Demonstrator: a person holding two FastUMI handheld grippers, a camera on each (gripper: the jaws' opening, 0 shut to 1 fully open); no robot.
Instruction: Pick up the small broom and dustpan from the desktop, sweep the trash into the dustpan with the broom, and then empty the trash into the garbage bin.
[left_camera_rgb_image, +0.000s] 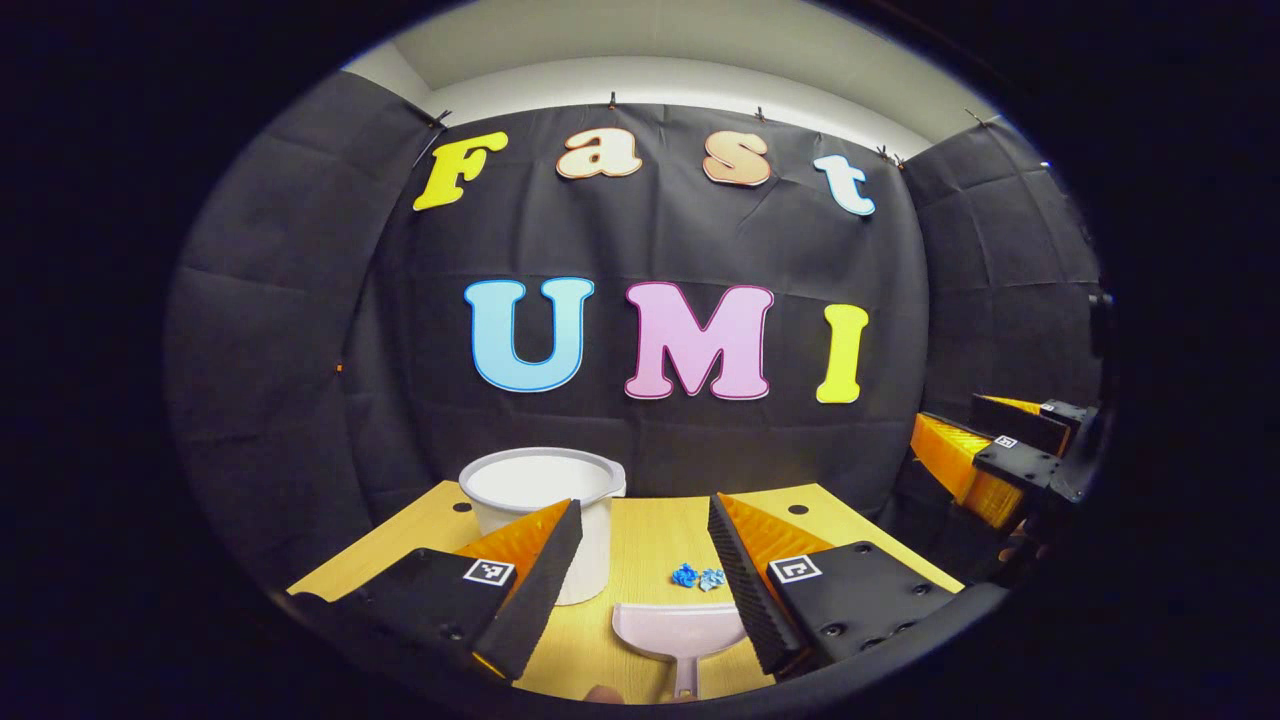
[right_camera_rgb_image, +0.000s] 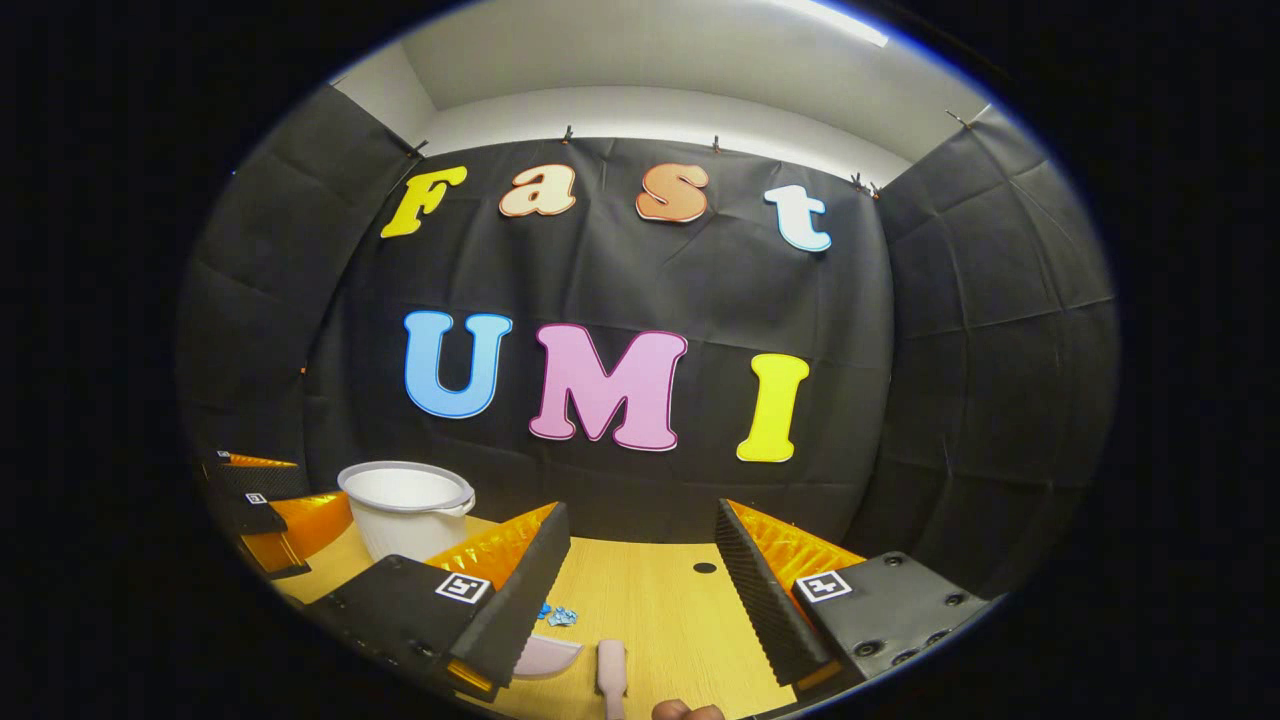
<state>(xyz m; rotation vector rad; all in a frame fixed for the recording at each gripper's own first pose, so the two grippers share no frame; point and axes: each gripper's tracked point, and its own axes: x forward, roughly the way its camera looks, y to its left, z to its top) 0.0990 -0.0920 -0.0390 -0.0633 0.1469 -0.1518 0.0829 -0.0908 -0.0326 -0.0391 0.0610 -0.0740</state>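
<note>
A pale dustpan (left_camera_rgb_image: 680, 632) lies on the wooden desktop (left_camera_rgb_image: 650, 540), handle toward me, just below and between the fingers of my left gripper (left_camera_rgb_image: 644, 505), which stands open above it with nothing held. Small blue scraps of trash (left_camera_rgb_image: 697, 576) lie just beyond the dustpan's mouth. In the right gripper view, the pale end of what looks like the broom (right_camera_rgb_image: 611, 666) lies near the desk's front edge beside the dustpan (right_camera_rgb_image: 548, 656) and the trash (right_camera_rgb_image: 560, 615). My right gripper (right_camera_rgb_image: 641, 510) is open and empty above them. The white garbage bin (left_camera_rgb_image: 545, 495) stands at the back left.
The right gripper (left_camera_rgb_image: 955, 420) shows off the desk's right side in the left gripper view; the left gripper (right_camera_rgb_image: 275, 495) shows at the far left in the right gripper view, beside the bin (right_camera_rgb_image: 405, 510). A small dark hole (right_camera_rgb_image: 705, 567) marks the desktop.
</note>
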